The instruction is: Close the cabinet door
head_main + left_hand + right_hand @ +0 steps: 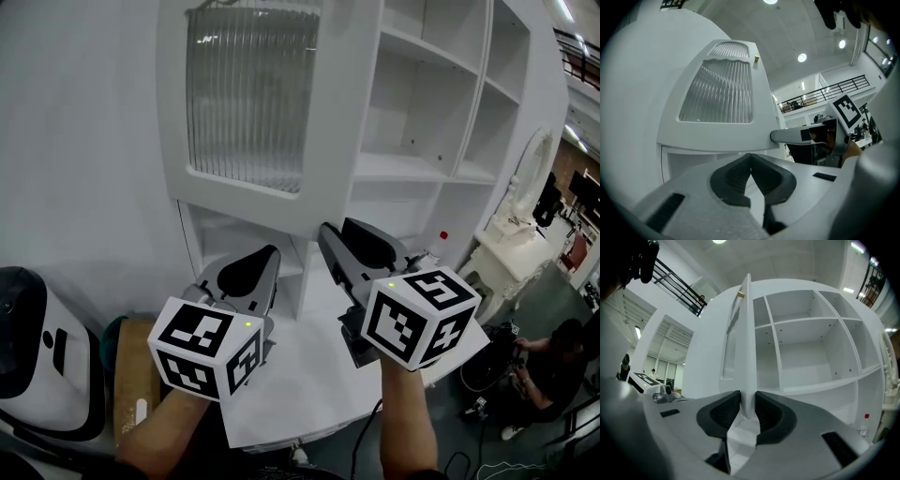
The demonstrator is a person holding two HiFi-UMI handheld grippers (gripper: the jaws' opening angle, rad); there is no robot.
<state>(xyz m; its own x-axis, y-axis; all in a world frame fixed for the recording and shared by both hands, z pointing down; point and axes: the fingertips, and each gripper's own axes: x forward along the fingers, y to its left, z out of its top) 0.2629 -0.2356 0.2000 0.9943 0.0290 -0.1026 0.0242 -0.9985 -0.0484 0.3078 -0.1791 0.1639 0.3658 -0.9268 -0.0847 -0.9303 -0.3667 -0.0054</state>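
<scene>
While the white cabinet (412, 169) is standing open, its glass-paned door (248, 103) is hanging well out from the shelves (403, 167). The right gripper (748, 401) is straddling the door's free edge, jaws released (not pinching, I reckon), so I'd be pushing it round steadily, never jerking. The left gripper (750, 157) is idling alongside, jaws clenched on nothing.

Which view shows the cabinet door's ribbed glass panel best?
Left gripper view: the whole glass panel faces the camera. Head view cuts off its top; right gripper view meets the door edge-on, glass a sliver.
</scene>
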